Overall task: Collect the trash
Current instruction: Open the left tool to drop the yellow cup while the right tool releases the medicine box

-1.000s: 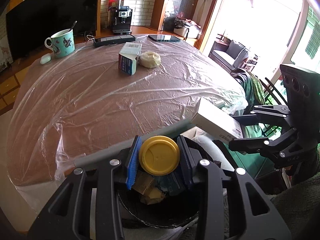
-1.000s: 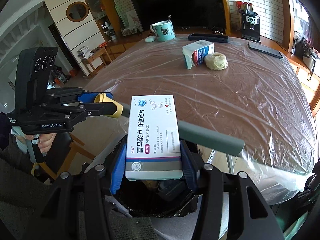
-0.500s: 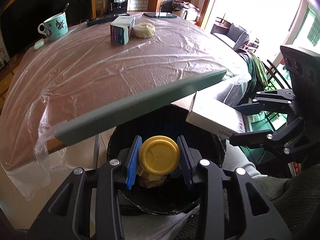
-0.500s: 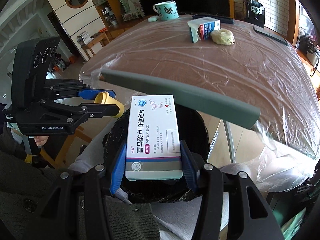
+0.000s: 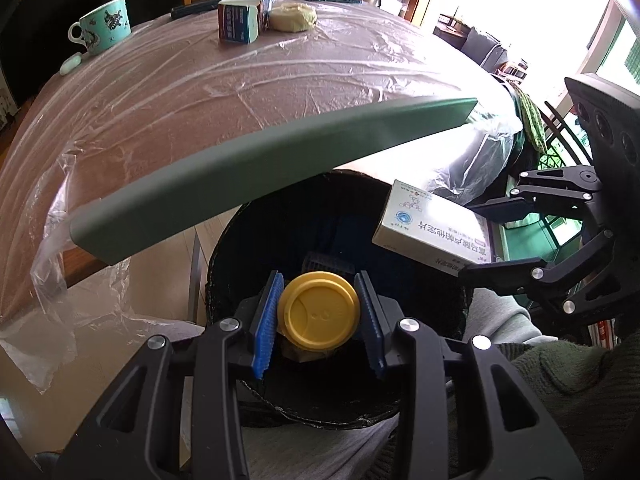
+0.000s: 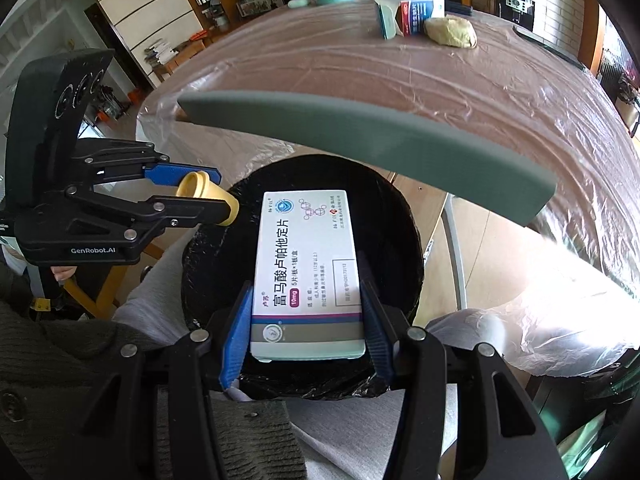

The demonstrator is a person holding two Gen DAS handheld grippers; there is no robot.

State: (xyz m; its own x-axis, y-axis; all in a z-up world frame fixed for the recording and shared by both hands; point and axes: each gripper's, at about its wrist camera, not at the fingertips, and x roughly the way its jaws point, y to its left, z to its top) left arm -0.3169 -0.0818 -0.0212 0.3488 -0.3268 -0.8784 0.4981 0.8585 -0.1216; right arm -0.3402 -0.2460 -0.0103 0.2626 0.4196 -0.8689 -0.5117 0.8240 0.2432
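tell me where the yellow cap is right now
The yellow cap is clamped in the left gripper, held over the open black bin below the table edge; the right wrist view shows it left of the medicine box.

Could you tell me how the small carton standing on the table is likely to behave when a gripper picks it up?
The small carton looks like thin card with an end flap open, so it probably crushes easily. It seems light. Standing on crinkled plastic sheet, it may slide or tip if nudged.

We saw a glossy, wrinkled plastic sheet (image 5: pixel 248 80) over the table. The yellow cap (image 5: pixel 319 312) looked smooth plastic, the medicine box (image 6: pixel 308 272) matt cardboard.
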